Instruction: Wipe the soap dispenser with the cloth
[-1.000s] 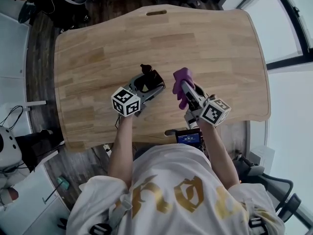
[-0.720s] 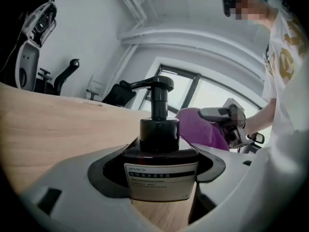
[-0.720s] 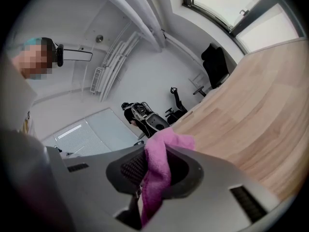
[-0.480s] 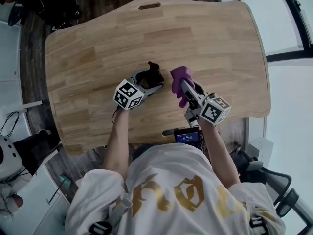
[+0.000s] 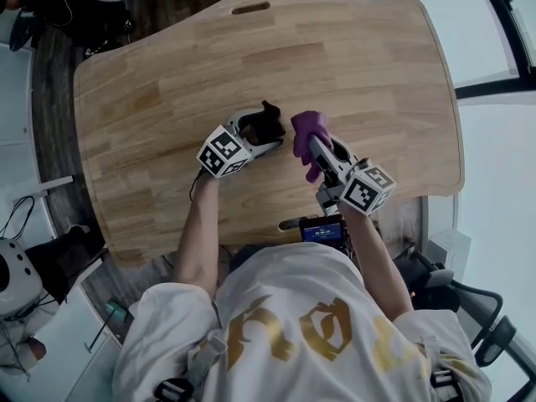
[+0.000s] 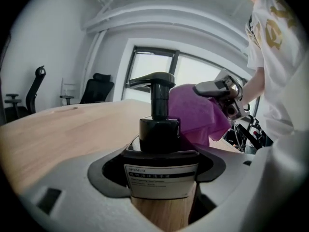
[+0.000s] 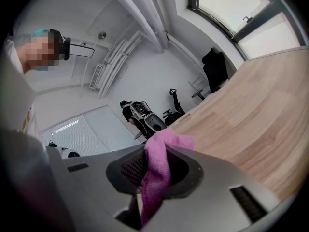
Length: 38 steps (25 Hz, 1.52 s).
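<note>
Soap dispenser [image 6: 160,132]: one black pump bottle, centre frame; contents not visible.
Left gripper [image 5: 262,132]: clamped around the dispenser.
Right gripper [image 5: 311,143]: pinching one purple cloth [image 7: 156,170], just beside the pump.

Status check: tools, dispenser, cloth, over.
Left tool shut on soap dispenser. Right tool shut on purple cloth, beside it; contact unclear. Nothing between them.

Overhead plus gripper-level views, shared table [image 5: 167,82]
</note>
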### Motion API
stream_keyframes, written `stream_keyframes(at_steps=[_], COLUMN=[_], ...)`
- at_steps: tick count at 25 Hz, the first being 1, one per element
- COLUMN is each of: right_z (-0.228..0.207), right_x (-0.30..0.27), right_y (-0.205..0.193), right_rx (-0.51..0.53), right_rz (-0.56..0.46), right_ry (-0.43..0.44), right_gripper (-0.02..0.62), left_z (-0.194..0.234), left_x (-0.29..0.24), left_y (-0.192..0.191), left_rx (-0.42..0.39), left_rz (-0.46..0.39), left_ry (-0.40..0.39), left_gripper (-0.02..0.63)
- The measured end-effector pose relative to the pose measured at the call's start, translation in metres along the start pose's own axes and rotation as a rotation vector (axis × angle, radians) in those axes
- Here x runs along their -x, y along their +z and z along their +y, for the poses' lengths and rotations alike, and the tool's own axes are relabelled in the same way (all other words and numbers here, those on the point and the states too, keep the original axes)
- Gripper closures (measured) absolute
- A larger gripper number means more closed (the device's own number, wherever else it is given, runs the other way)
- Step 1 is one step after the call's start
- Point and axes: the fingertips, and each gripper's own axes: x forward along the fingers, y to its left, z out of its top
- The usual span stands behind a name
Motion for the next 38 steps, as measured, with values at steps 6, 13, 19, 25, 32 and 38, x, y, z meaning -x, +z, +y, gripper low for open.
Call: stream_keyframes(at_steps=[6,13,19,25,32,38], right_z=[0.004,0.007,0.017,0.032,0.049,0.065], right_x=[0.000,0.003,0.011,0.015,0.028,0.036], right_y=[-0.006,-0.002,0.002,0.002,0.009,0.015], right_rx=[0.005,0.025,0.175,0.240,0.285,0.327], right_rz=[0.013,0.009,0.033,0.036,0.006,-0.025], right_ry=[-0.001,-0.001,-0.039,-0.030,-0.027,-0.042], right_gripper=[0.534,0.534,0.534,0.534,0.534,0.534], left_z=[-0.002,-0.008,-0.009,-0.012,-0.026,-0.040], left_x=[-0.003,-0.006,0.000,0.023,0.060,0.092], left_y=[-0.017,-0.025,-0.016,-0.007,0.026,0.060], left_rx=[-0.058,-0.082,-0.066,-0.003,0.095,0.043], left_rz=[0.111,0.222,0.244,0.190,0.029,-0.075], left_ry=[0.008,-0.007,0.008,0.073,0.154,0.334], left_gripper=[0.252,0.251,0.251,0.252,0.253,0.510])
